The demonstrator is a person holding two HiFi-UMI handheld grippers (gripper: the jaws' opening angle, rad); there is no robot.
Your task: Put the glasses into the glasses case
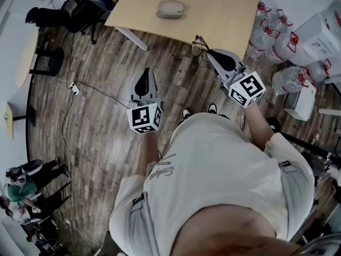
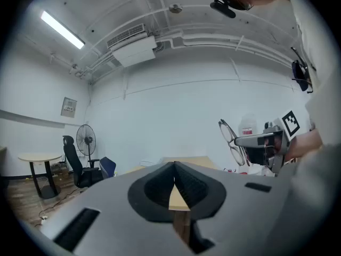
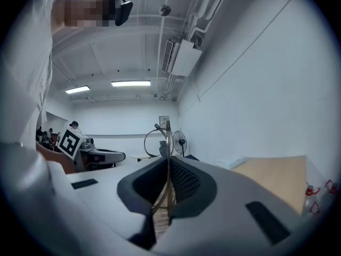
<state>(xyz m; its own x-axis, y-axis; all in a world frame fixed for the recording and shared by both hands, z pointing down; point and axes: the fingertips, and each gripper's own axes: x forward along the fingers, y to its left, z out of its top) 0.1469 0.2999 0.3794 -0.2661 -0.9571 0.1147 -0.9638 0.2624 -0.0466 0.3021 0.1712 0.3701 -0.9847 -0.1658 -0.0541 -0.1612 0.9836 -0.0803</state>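
My right claw point(image 1: 209, 53) is clamped on a thin arm of the glasses point(image 1: 200, 47) (lenses poking out past the tips), just off the table point(image 1: 229, 20) edge. My left claw point(image 1: 146, 72) is closed on nothing. The glasses case point(image 1: 170, 8) lies on the table, well apart.

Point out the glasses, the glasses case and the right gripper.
glasses point(image 1: 197, 48), head view, on a lens.
glasses case point(image 1: 170, 8), head view, middle of its lid.
right gripper point(image 1: 209, 53), head view, between its fingertips.
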